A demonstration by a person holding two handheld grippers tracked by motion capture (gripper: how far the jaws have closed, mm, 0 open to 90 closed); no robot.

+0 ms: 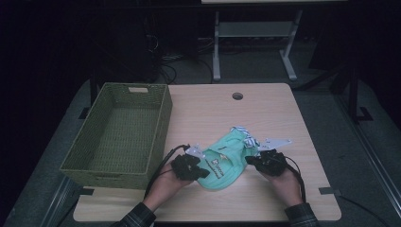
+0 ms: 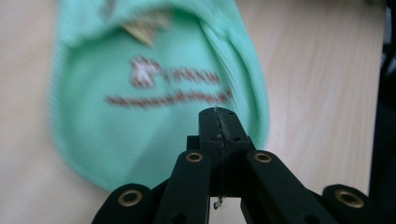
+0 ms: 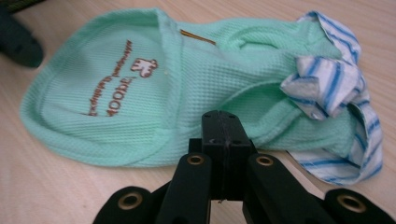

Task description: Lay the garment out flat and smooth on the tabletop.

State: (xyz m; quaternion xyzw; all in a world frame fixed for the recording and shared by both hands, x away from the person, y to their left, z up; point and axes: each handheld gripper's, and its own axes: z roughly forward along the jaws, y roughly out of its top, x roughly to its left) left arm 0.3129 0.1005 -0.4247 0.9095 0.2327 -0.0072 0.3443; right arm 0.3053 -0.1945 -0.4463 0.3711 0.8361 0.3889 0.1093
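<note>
Wooden table [image 1: 283, 123], green garment [image 1: 224, 163], wicker basket [image 1: 163, 123]

Left hand-held gripper [image 1: 202, 173], right hand-held gripper [image 1: 251, 161]: jaws closed, facing inward

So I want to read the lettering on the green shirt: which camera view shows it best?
The right gripper view: the green shirt lies sharp there, its brown lettering and striped collar visible. The left gripper view has the lettering close but blurred. The high view shows the whole shirt, small, between both tongs.
</note>
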